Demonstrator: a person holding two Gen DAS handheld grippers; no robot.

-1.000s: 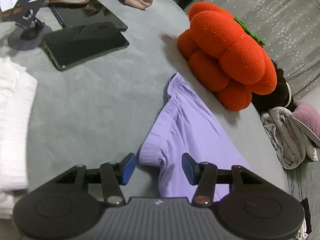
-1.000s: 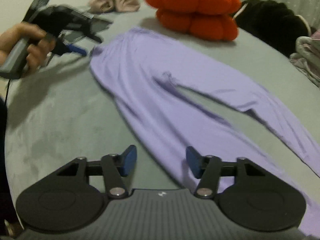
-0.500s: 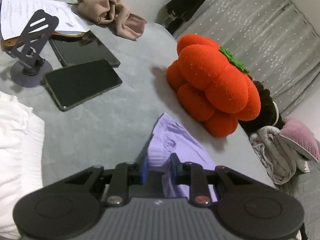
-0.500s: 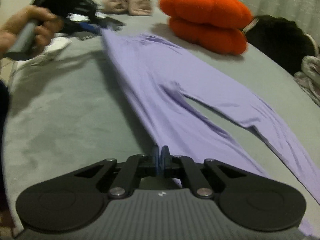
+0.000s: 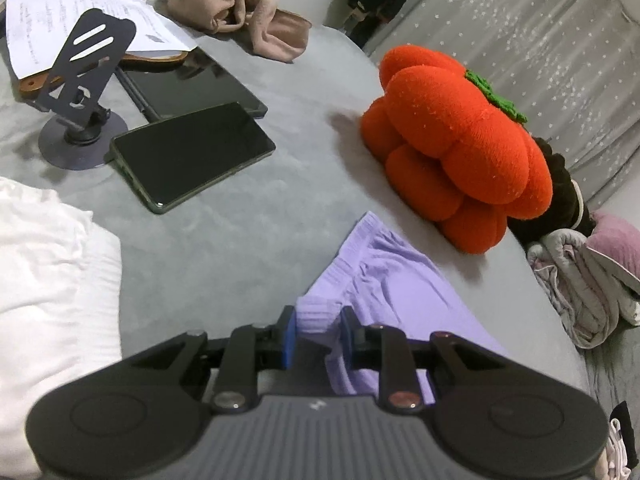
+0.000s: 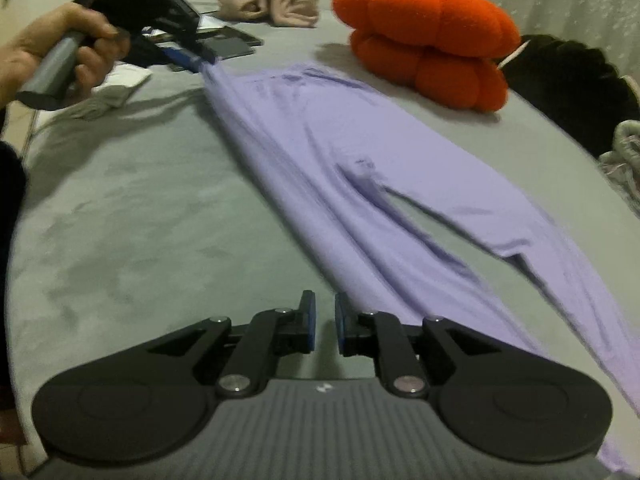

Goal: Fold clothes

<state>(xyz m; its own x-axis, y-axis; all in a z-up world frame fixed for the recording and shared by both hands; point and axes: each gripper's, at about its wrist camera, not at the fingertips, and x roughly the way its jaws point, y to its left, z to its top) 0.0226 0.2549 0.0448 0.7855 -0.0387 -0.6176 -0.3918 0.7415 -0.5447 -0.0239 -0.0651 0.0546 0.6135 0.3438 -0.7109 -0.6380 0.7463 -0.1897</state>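
Observation:
Purple leggings (image 6: 360, 128) lie stretched along the grey surface (image 6: 140, 220), waistband far left, legs running toward the near right. My left gripper (image 5: 318, 332) is shut on a corner of the ribbed waistband (image 5: 320, 312) and lifts it a little. In the right wrist view a hand (image 6: 60, 52) holds that left gripper (image 6: 188, 54) at the waistband. My right gripper (image 6: 324, 326) sits low at the near leg's edge. Its jaws stand a narrow gap apart with grey surface showing between them. The purple leg passes just ahead of the right pad (image 6: 342, 326).
An orange pumpkin plush (image 5: 460, 148) sits beyond the leggings. A phone (image 5: 192, 156), tablet (image 5: 192, 84), phone stand (image 5: 88, 60) and papers (image 5: 52, 16) lie far left, with a beige garment (image 5: 240, 4) behind. White cloth (image 5: 48, 280) lies at the left, bundled clothes (image 5: 580, 292) at the right.
My left gripper closed on the waistband corner and raised it. My right gripper shut at the leg's edge half a second ago and now shows a narrow gap.

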